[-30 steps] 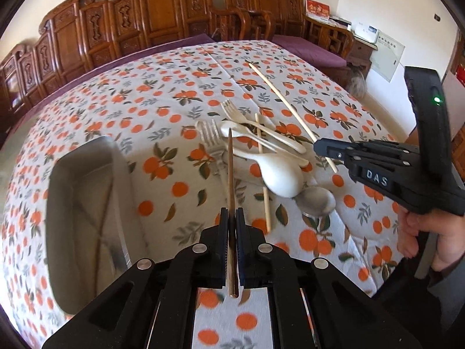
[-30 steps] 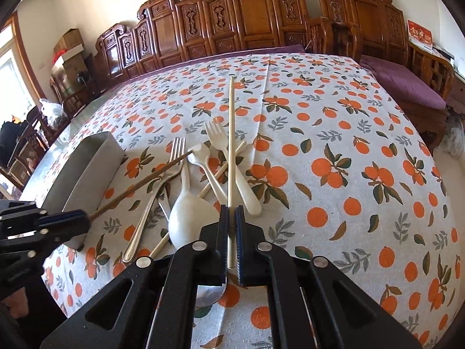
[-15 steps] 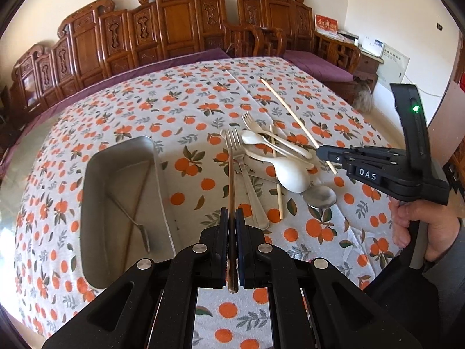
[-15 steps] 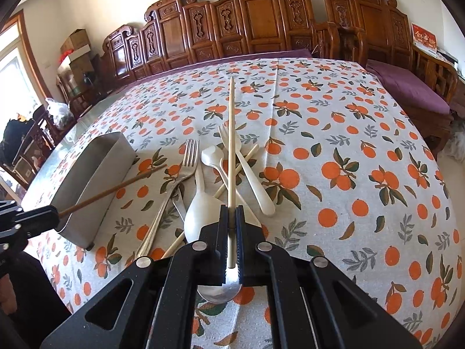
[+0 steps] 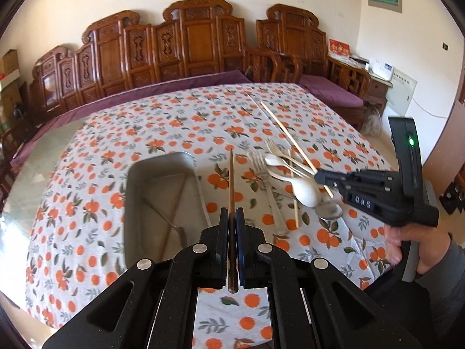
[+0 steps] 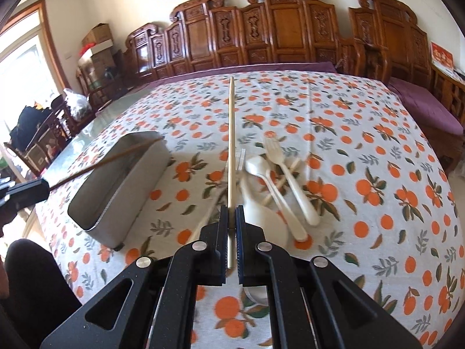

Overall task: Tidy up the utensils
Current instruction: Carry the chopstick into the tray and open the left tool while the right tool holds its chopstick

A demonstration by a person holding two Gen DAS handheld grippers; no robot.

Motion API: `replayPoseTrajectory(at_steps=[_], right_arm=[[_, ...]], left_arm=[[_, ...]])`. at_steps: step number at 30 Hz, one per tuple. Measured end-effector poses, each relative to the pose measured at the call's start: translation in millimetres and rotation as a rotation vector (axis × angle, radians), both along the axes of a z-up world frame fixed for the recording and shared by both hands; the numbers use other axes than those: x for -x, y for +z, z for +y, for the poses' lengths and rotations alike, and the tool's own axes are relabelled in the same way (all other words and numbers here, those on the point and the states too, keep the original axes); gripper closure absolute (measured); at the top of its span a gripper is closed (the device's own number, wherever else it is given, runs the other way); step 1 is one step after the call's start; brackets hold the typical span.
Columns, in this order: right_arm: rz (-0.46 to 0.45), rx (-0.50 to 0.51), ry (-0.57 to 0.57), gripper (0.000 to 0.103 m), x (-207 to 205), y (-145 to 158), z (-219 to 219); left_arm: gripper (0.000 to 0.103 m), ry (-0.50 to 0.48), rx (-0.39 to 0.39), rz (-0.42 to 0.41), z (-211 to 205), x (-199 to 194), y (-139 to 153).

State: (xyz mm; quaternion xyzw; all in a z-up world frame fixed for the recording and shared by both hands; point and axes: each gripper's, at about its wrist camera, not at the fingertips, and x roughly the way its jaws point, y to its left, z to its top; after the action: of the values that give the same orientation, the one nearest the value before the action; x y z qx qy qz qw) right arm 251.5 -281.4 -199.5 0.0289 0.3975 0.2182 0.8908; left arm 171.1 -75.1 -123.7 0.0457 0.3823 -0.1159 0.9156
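1. Left wrist view: left tool (image 5: pixel 231 218) has its jaws pressed together on a dark chopstick (image 5: pixel 231 180), which sticks straight out ahead with its tip over the cloth just right of the metal tray (image 5: pixel 162 163).
2. Right wrist view: right tool (image 6: pixel 231 218) pinches a pale chopstick (image 6: pixel 231 133) the same way, raised above the pile of utensils (image 6: pixel 279 186).
3. Pile sits on the counter (image 6: pixel 377 151), right of the tray and apart from it: pale forks and spoons, a metal fork, a metal spoon, one more pale chopstick.
4. Tray already holds something thin, probably a fork and a stick; reflections make that hard to tell.
5. Step in hand, as I read it: both sticks picked and clear of the counter, transport to the tray.
6. Next move: swing the left tool over the tray, line the stick up with the long axis, lower, then let go. Right follows.
7. Watch for a stick landing across the tray rim.
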Motion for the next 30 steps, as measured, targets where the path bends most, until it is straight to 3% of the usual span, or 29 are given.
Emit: replayPoseTrajectory(at_steps=[7, 15, 23, 30], right_arm=[[-0.008, -0.012, 0.052, 0.097, 7.7, 6.7, 21.1], [-0.004, -0.001, 0.110, 0.097, 16.1, 6.7, 44.8], [0.018, 0.014, 0.124, 0.097, 16.6, -0.5, 49.7], [0.030, 0.016, 0.123, 0.097, 15.0, -3.9, 49.8]], left_arm=[[0.099, 0.060, -0.005, -0.012, 29.3, -6.7, 0.2], [0.099, 0.131, -0.033, 0.039, 60.2, -29.8, -26.1], [0.099, 0.168, -0.073, 0.104, 71.3, -52.4, -58.0], [0.099, 0.162, -0.080, 0.138, 68.1, -60.1, -67.8]])
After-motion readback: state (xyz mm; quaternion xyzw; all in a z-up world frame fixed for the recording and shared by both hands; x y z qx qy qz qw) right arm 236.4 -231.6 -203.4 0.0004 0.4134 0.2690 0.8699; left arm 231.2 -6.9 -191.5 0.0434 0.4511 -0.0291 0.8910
